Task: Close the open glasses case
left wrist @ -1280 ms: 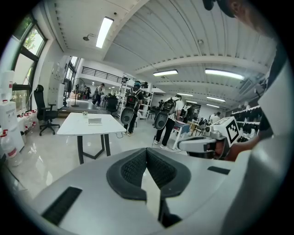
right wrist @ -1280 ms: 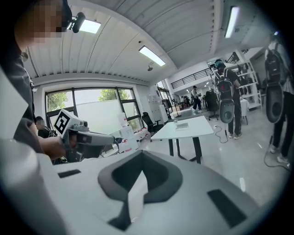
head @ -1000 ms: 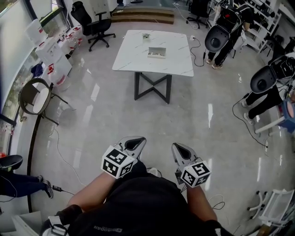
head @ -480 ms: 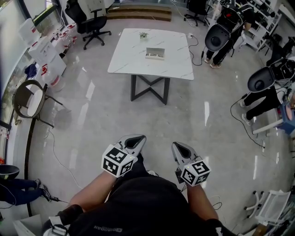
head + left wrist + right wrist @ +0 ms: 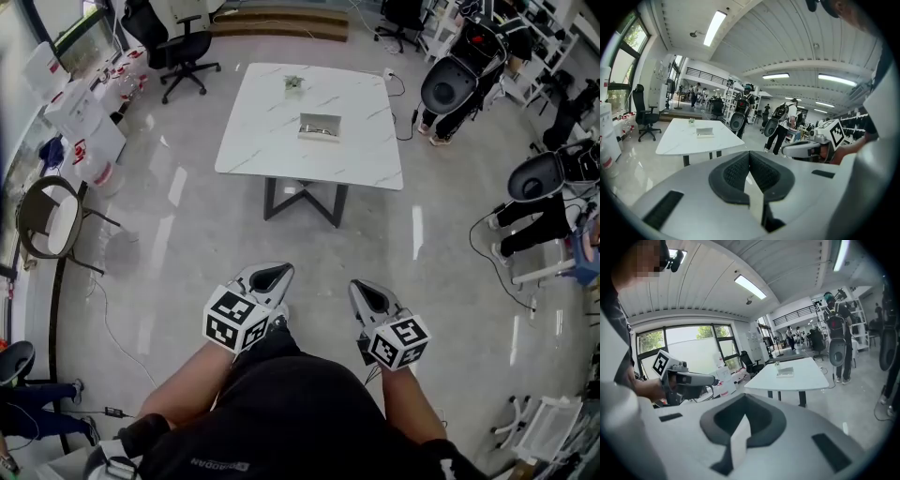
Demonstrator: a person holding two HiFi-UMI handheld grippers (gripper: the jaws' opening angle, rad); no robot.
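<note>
The open glasses case (image 5: 320, 127) lies near the middle of a white table (image 5: 253, 141), far ahead of me across the floor. It also shows small in the left gripper view as the case (image 5: 705, 132) and in the right gripper view as the case (image 5: 785, 372). My left gripper (image 5: 271, 275) and right gripper (image 5: 367, 297) are held side by side in front of my body, well short of the table. Both are shut with nothing between the jaws, as seen on the left gripper (image 5: 750, 157) and the right gripper (image 5: 745, 414).
A small green item (image 5: 294, 84) sits at the table's far end. An office chair (image 5: 178, 42) and storage boxes (image 5: 80, 117) stand at the left, with a round chair (image 5: 56, 208) nearer. Black machines (image 5: 457, 82) and cables (image 5: 502, 258) line the right.
The table and floor have slid toward me and lower in the head view as I walk forward. Both grippers stay shut and keep their places in front of my body.
</note>
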